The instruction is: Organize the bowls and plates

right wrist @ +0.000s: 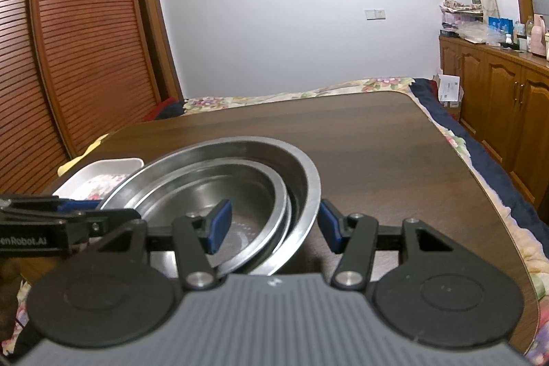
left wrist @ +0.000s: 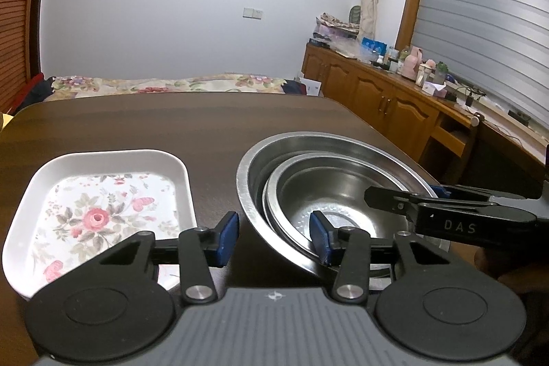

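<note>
Three steel bowls are nested: a large outer bowl (left wrist: 254,160) holds smaller bowls (left wrist: 343,191); the stack also shows in the right wrist view (right wrist: 308,174). A white rectangular plate with a flower print (left wrist: 99,211) lies left of them, partly seen in the right wrist view (right wrist: 103,168). My left gripper (left wrist: 273,237) is open, its jaws astride the near left rim of the bowls. My right gripper (right wrist: 274,225) is open, its jaws astride the right rims. The right gripper also shows in the left wrist view (left wrist: 394,198).
All stands on a dark wooden table (left wrist: 171,122), its right edge (right wrist: 480,160) near a bed with a flowered cover (left wrist: 164,84). Wooden cabinets (left wrist: 377,91) with clutter line the right wall. A slatted wardrobe (right wrist: 85,40) stands at the left.
</note>
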`<state>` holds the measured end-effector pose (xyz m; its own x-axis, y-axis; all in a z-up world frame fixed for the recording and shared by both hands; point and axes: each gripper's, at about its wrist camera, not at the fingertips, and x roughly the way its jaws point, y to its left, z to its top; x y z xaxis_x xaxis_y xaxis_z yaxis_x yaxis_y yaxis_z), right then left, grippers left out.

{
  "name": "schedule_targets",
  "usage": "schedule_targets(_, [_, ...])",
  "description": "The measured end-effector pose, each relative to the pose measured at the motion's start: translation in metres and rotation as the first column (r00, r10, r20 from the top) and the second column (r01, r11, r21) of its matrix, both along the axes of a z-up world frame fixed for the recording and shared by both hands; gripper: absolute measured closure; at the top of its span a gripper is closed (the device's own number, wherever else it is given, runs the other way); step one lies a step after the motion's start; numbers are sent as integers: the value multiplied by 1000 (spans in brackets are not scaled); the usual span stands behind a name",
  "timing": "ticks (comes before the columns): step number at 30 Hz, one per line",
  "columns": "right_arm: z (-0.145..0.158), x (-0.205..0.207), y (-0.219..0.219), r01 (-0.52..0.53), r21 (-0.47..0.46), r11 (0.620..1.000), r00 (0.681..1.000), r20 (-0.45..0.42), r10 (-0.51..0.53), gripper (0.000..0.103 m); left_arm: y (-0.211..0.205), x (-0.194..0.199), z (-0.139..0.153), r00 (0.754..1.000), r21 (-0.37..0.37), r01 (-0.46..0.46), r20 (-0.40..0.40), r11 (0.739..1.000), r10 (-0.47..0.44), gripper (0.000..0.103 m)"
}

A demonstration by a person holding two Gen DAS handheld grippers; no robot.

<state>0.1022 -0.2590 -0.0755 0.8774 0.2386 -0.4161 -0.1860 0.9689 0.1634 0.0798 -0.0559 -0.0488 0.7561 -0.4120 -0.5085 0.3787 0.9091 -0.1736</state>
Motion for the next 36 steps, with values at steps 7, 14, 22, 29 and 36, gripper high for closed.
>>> schedule_targets(7, [-2,0,3,-10,-1,1000,1000,2,10,47,-1,0,-1,1000,-9,11,-4,1000,-11,61])
schedule_targets(14, [-3,-1,2,-15,13,1000,1000,7,15,52,-2,0,-1,1000,-13,15,-7,1000,-15,66])
schedule_targets(22, [-4,-2,-1,-15,26,1000,1000,3,15,63,-4,0,0,1000,-4,10,-12,1000,-10,68])
schedule_targets(29, [-1,-2,-7,-24,70,997,1000,11,23,69,0,-3,4,1000,-18,2,-8,1000,-2,69])
schedule_targets(36, [5,-4,-5,-31,82,996,999,33,28,70,4,-8,14,1000,-18,5,29,1000,-5,69])
